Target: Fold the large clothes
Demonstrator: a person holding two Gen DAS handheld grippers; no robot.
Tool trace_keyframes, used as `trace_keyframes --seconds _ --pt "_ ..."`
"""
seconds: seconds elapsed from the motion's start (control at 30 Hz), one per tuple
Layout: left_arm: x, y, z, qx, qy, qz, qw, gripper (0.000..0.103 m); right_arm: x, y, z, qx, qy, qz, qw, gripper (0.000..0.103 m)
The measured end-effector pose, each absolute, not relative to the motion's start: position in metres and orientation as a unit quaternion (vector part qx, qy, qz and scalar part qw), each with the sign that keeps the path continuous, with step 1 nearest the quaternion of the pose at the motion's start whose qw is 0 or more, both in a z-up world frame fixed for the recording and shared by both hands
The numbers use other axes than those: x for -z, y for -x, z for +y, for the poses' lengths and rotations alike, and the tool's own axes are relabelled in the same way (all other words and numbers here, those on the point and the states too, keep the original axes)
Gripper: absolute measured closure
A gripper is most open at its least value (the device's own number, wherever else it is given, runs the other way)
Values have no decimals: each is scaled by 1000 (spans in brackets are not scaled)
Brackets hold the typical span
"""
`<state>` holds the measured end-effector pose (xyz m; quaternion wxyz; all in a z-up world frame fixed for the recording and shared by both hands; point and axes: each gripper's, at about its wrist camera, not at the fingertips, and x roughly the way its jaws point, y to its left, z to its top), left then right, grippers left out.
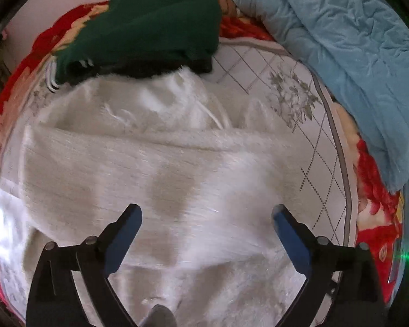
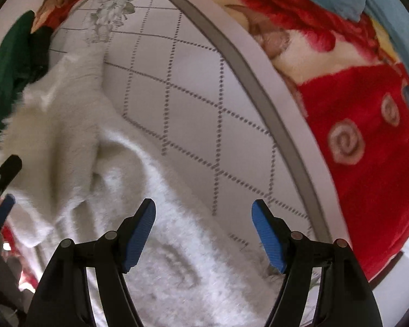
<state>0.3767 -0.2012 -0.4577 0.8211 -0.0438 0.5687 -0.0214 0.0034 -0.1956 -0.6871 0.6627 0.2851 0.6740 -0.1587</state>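
A large fluffy white garment (image 1: 155, 169) lies spread on a white quilted mat (image 1: 321, 125), with a fold across its upper part. My left gripper (image 1: 207, 215) is open and empty, hovering over the garment's near half. The same garment shows in the right wrist view (image 2: 128, 169), its edge running diagonally across the mat (image 2: 193, 103). My right gripper (image 2: 204, 212) is open and empty above the garment's right edge. The left gripper shows at the far left of the right wrist view (image 2: 2, 188).
A folded dark green garment (image 1: 155, 24) lies on a black one at the mat's far side. A light blue blanket (image 1: 340, 43) is heaped at the far right. A red flowered blanket (image 2: 368, 136) surrounds the mat.
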Motion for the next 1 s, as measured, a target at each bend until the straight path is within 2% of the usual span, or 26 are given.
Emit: trace_keyframes --seconds 0.23,0.4,0.43,0.47,0.5,0.53,0.6,0.73,0.8,0.87,1.0 --pt "437 -370 -96 -95 52 555 825 5 671 -53 -171 49 -368 634 679 28" --pt "458 -376 -29 -180 17 562 807 5 688 -99 -124 16 -328 643 692 28" --pt "462 -378 -22 -187 20 564 804 5 698 -111 -117 5 -319 653 687 36" --pt "467 -379 -14 -194 23 566 801 5 702 -118 -109 0 -306 656 690 49" --pt "470 -381 -8 -199 26 567 799 5 704 -124 -102 4 -275 660 699 82" --pt "471 -383 -6 -201 29 566 799 5 698 -123 -98 18 -249 660 709 89" --pt "470 -386 -5 -199 26 563 802 5 685 -125 -93 23 -232 646 727 97" --pt "471 -398 -7 -190 34 560 806 5 654 -120 -104 83 -202 606 765 98" --pt "479 -407 -8 -191 31 566 801 5 668 -123 -107 109 -175 632 747 97" --pt "496 -418 -11 -196 14 582 789 5 702 -131 -108 102 -188 702 679 95" --pt "510 -434 -6 -197 12 609 768 5 661 -139 -121 118 -231 691 674 75"
